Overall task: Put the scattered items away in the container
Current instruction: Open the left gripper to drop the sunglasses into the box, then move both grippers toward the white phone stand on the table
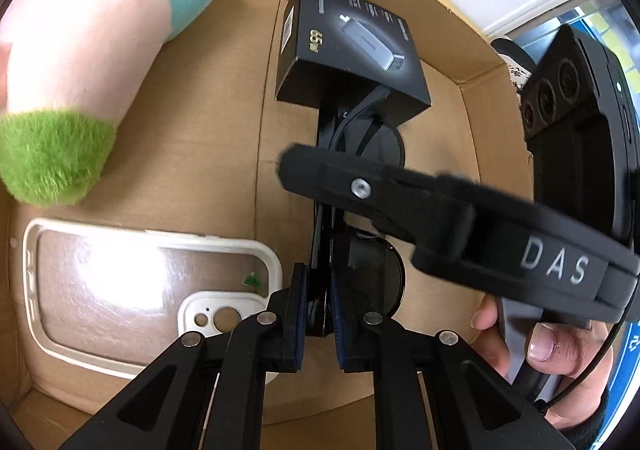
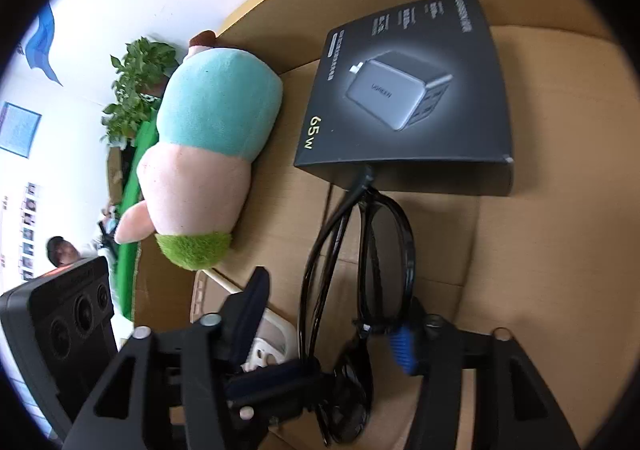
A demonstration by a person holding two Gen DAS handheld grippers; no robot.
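My left gripper (image 1: 319, 310) is shut on black sunglasses (image 1: 372, 274), holding them low inside the cardboard box (image 1: 192, 154). The sunglasses (image 2: 384, 254) also show in the right wrist view, with their arms folded toward a black 65W charger box (image 2: 408, 90). My right gripper (image 2: 332, 310) is open around the sunglasses, its blue-padded finger (image 2: 402, 350) beside the lens. In the left wrist view one right finger (image 1: 360, 182) crosses over the sunglasses. The charger box (image 1: 352, 46) lies at the far side.
A plush toy (image 1: 80, 62) in pink, teal and green lies at the box's left; it also shows in the right wrist view (image 2: 200, 154). A clear phone case (image 1: 132, 286) lies flat on the box floor. The box wall (image 1: 496, 122) rises at right.
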